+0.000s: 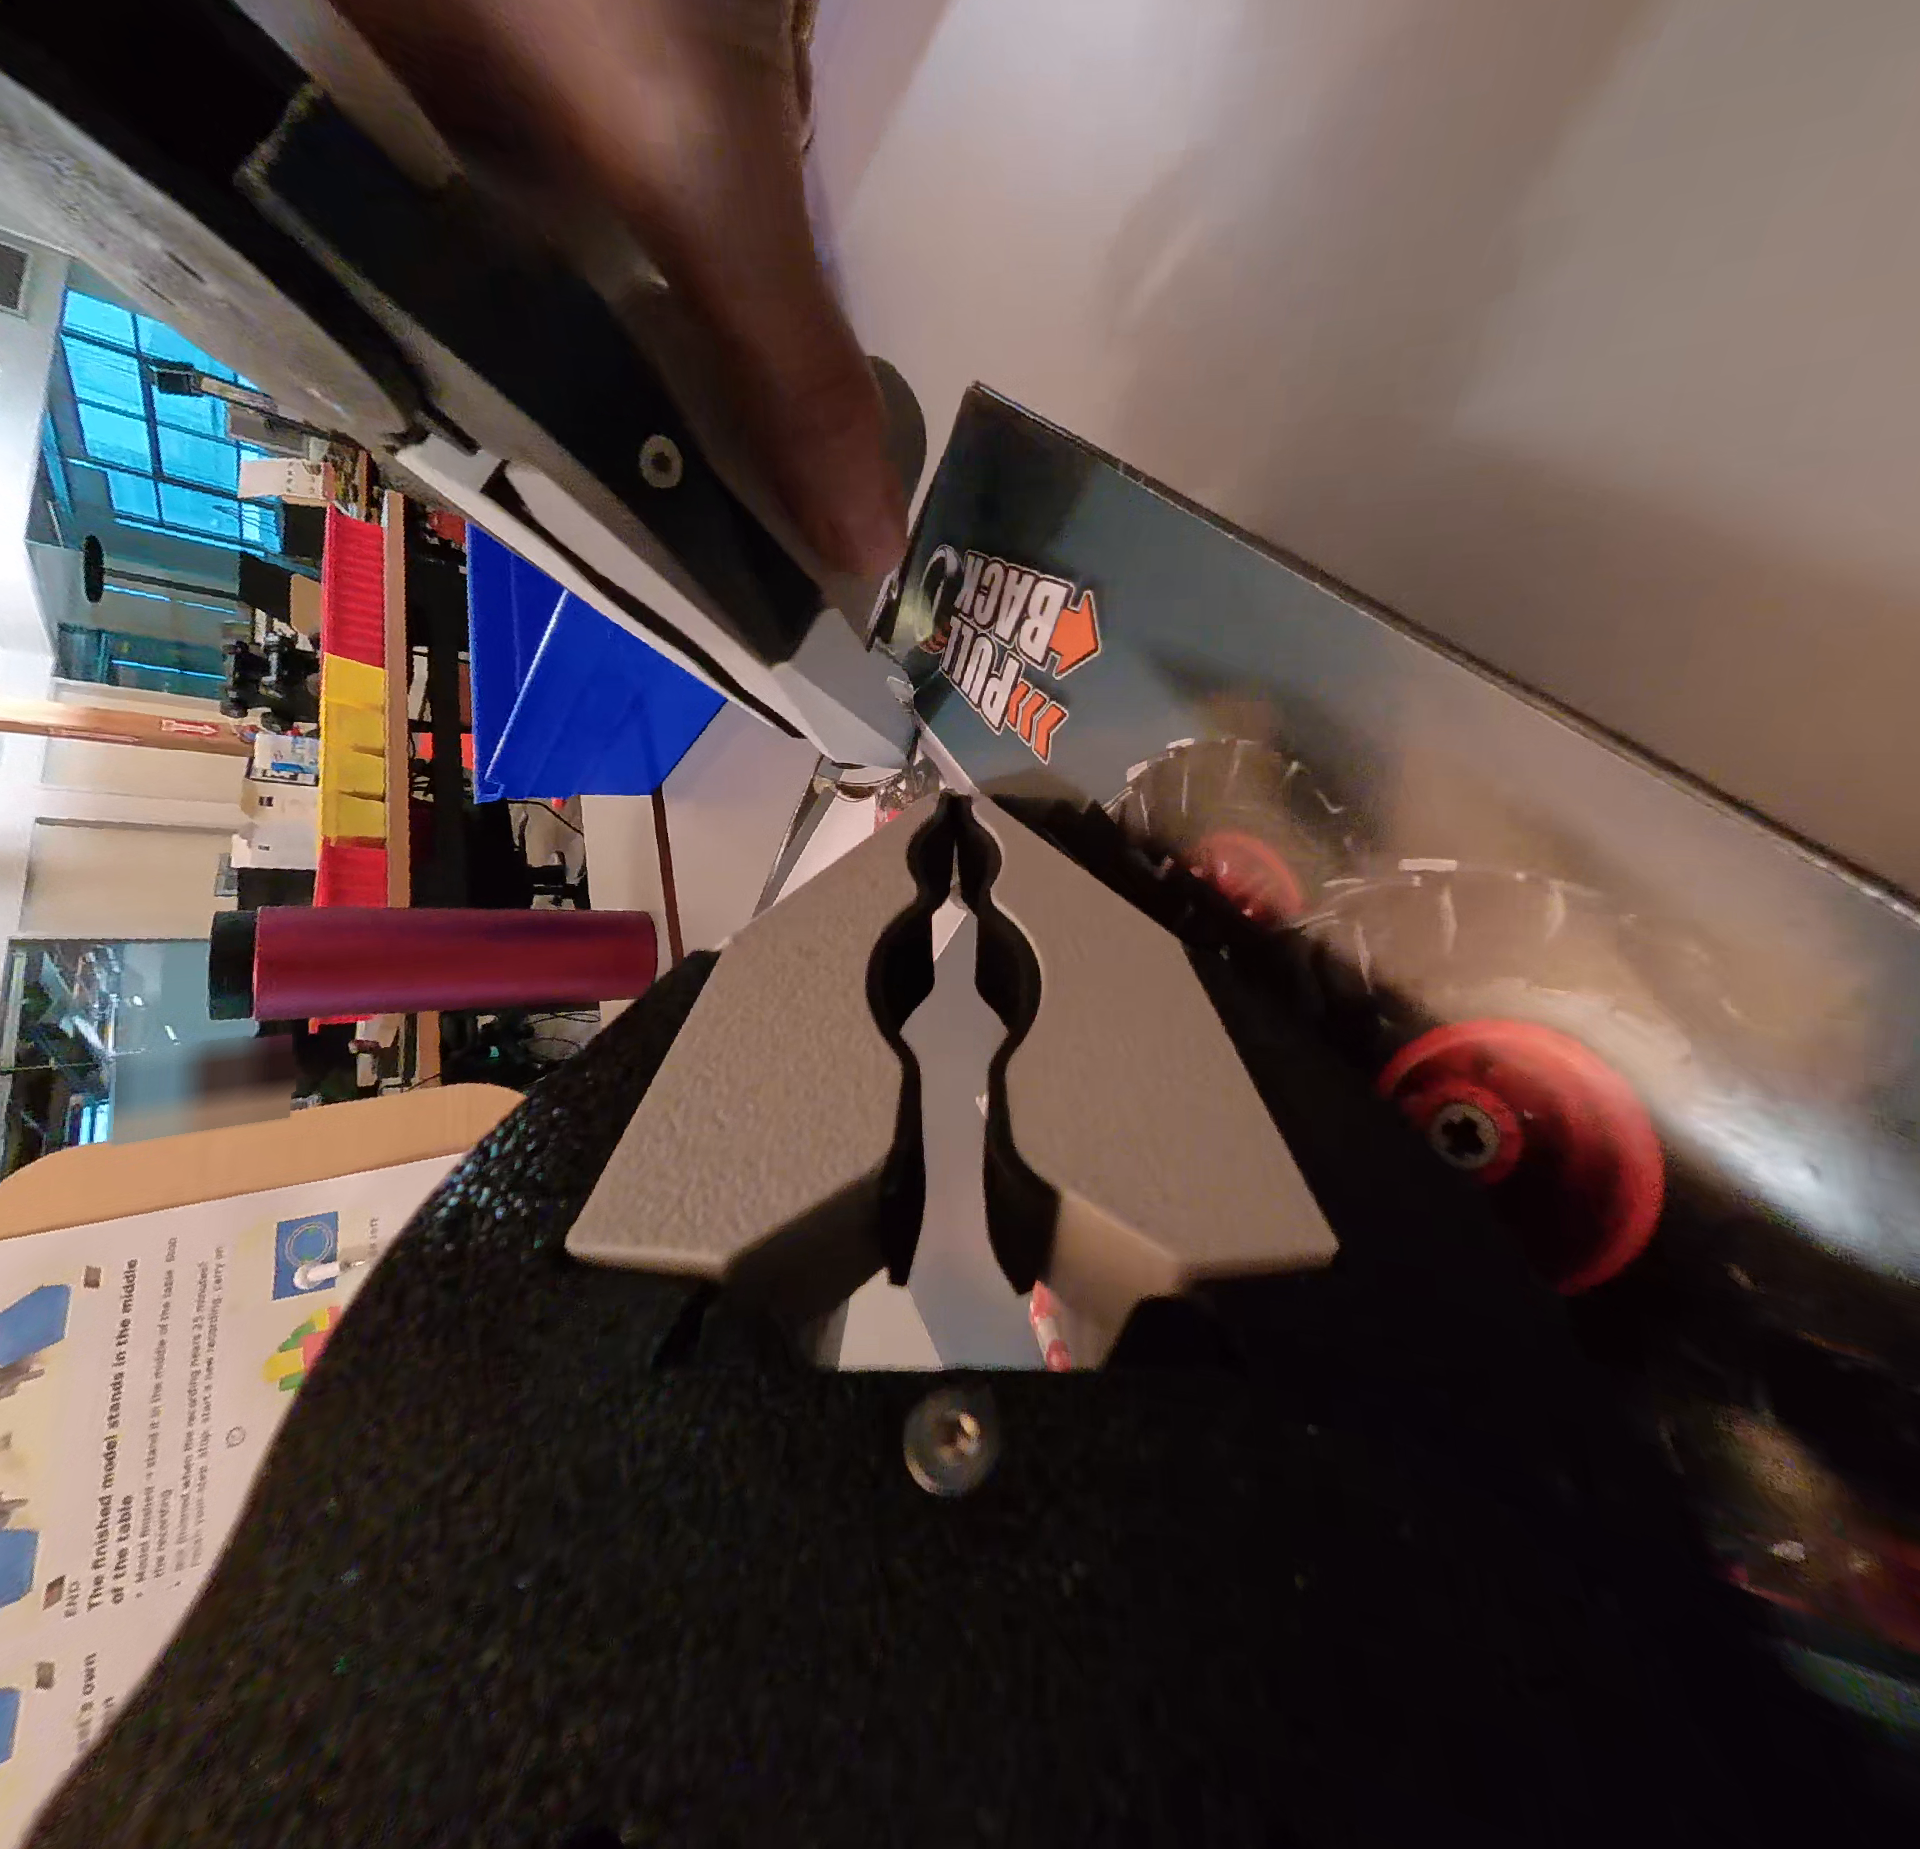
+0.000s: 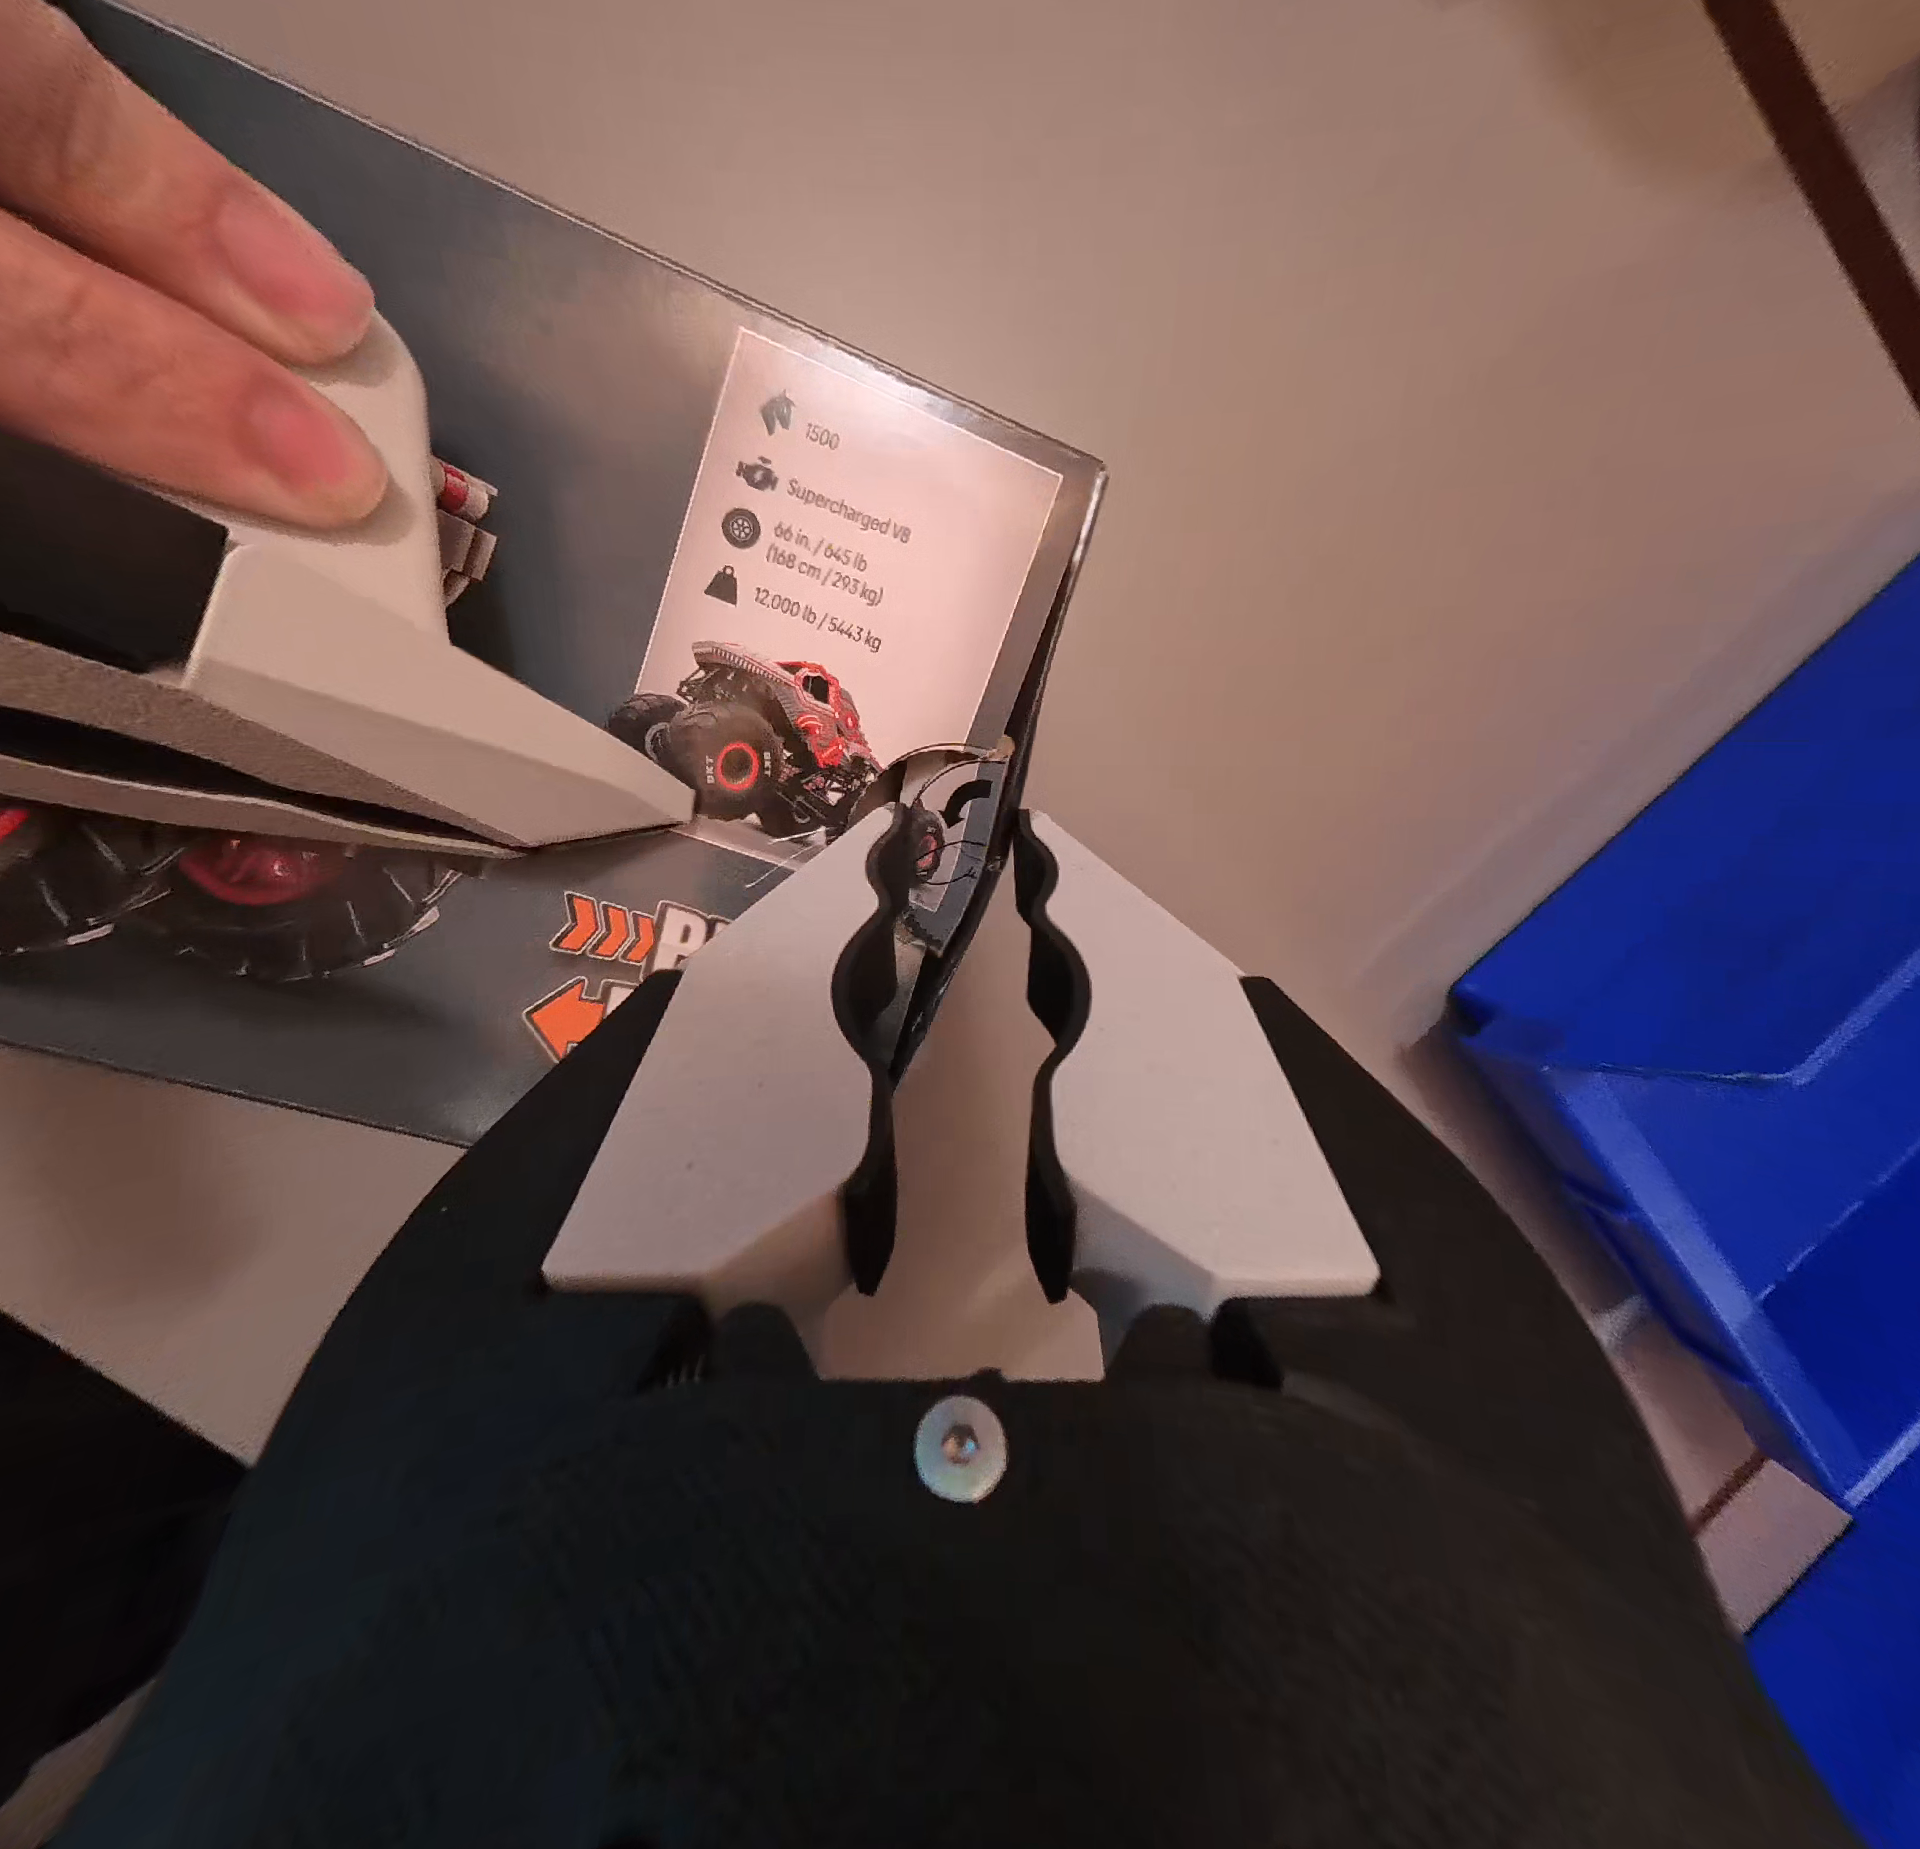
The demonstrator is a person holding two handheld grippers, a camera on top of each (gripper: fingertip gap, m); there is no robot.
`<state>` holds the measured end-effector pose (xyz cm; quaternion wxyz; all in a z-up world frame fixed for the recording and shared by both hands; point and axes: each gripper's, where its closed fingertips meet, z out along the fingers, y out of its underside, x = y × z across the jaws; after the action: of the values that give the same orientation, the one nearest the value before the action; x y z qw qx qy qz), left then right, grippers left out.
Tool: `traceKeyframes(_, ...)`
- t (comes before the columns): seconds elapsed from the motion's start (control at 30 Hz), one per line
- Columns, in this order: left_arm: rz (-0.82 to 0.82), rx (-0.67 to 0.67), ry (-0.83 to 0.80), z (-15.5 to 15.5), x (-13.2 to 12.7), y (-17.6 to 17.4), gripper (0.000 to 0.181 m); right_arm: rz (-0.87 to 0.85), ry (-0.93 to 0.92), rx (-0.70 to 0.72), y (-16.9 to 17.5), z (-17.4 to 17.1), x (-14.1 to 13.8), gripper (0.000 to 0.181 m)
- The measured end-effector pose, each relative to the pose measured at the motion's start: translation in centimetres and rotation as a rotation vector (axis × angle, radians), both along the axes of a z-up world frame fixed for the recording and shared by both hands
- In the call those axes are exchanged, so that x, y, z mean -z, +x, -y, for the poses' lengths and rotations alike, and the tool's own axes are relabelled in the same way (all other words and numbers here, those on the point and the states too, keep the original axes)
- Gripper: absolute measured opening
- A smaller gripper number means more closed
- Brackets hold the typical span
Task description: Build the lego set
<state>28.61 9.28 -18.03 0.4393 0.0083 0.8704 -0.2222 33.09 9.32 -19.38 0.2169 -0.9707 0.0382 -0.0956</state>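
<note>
Right gripper (image 2: 951,823) is being worked around the torn tab (image 2: 961,854) at the near right corner of the lego box (image 2: 582,365), its fingers slightly parted with the tab between them. Left gripper (image 1: 956,812) is being pressed, fingers nearly closed, against the box face lying on the table (image 2: 1351,241). Cardboard could be ripped off short if pulled askew.

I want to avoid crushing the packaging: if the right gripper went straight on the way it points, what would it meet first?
Probably the torn flap at the corner of the dark printed cardboard box: it already sits between the right gripper fingers, which are open. Depth is unclear; the left gripper lies off to the side.
</note>
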Motion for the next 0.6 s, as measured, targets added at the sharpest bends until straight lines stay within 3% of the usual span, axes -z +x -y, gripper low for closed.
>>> traceKeyframes(0.07, -0.004, 0.002, -0.004, 0.0, 0.0, 0.0, 0.000, -0.010, -0.015, -0.008, 0.0, 0.0, 0.0, 0.017)
traceKeyframes(0.23, -0.021, -0.013, 0.009, 0.0, 0.1, -0.1, 0.000, -0.221, -0.160, 0.017, 0.0, 0.3, 1.9, 0.015)
traceKeyframes(0.33, -0.124, -0.082, 0.002, -0.9, -0.2, -1.0, 0.000, -0.247, -0.227, 0.004, 0.0, 0.4, 2.3, 0.014)
traceKeyframes(0.47, -0.294, -0.251, 0.007, -4.9, -1.0, -5.8, 0.000, -0.241, -0.176, 0.036, 0.0, 0.3, 2.2, 0.014)
traceKeyframes(0.6, -0.345, -0.352, -0.074, -7.4, -1.0, -10.4, 0.000, -0.132, -0.176, 0.062, 1.0, 0.7, 1.8, 0.037)
